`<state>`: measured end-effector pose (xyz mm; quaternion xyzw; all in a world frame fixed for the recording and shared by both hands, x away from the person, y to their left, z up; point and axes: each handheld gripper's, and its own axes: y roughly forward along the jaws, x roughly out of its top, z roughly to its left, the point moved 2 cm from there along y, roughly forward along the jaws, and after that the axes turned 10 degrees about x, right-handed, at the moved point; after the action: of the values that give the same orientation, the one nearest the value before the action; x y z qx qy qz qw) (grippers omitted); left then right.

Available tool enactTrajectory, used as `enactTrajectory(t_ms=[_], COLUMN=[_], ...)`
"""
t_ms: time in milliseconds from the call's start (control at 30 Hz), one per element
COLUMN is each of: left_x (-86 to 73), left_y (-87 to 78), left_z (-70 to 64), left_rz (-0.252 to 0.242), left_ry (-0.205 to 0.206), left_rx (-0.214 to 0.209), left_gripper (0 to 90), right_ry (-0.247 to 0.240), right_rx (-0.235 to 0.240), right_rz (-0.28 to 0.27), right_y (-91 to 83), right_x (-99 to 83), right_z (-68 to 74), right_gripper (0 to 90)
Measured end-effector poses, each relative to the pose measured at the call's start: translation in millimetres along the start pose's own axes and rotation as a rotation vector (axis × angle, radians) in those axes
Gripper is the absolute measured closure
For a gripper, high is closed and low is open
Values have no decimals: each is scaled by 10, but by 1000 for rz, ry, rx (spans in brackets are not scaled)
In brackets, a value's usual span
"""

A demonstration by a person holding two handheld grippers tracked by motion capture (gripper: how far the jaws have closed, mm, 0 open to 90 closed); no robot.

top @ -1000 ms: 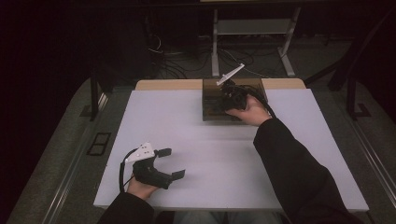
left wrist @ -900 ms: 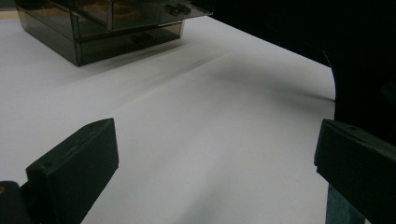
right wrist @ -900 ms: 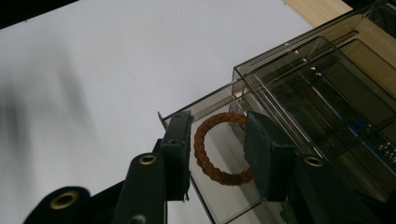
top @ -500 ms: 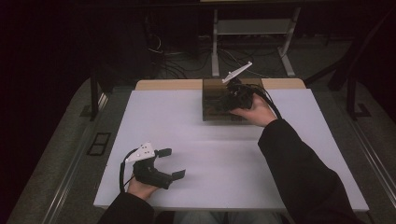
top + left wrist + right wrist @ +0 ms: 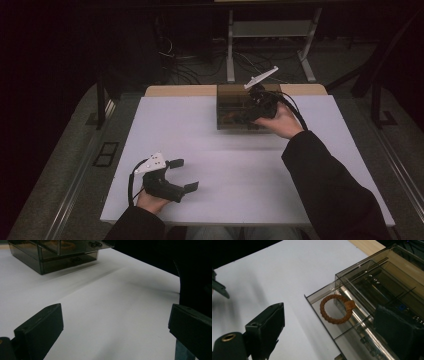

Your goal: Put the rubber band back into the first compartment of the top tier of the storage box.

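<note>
Your right claw (image 5: 329, 332) gapes over box (image 5: 235, 107) at far table (image 5: 200, 130) edge, jaws astride pulled-out drawer (image 5: 322, 312). Ring (image 5: 335, 309) lies flat in drawer, ungripped. Risk: jaw strikes thin drawer wall, shoves box, or ring skids from pinch. Your left claw (image 5: 182, 175) open, idle near you.

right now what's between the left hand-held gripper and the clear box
Bare white table lies between the left hand-held gripper and the clear box, as the high view shows.
</note>
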<state>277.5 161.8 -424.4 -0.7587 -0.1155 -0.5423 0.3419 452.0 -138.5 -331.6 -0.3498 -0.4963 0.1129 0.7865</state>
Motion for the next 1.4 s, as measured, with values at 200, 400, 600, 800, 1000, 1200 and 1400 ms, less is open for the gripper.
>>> enactTrajectory(t_ms=[200,400,600,800,1000,1200,1400], left_x=[0,-2,-4,-2,0,0,0], left_y=[3,5,12,12,14,17,21], left_z=[0,1,-3,-7,-9,-14,-18], left_rz=[0,0,1,-1,-1,0,-1], left_ry=[-1,-5,-4,-3,-2,-3,-3], left_rx=[0,1,-2,-4,-3,-4,-4], left_gripper=[0,0,0,0,0,0,0], right_ry=[4,6,2,3,-1,-5,-8], right_rx=[-5,-9,-30,-44,-52,-53,-55], right_rz=[-24,-40,-41,-50,-51,-56,-63], right_y=[-108,-191,-275,-387,-452,-499,-542], right_x=[-66,-162,-287,-387,-492,-602,-702], right_z=[3,40,98,163,230,306,356], right_gripper=[3,3,4,4,4,4,4])
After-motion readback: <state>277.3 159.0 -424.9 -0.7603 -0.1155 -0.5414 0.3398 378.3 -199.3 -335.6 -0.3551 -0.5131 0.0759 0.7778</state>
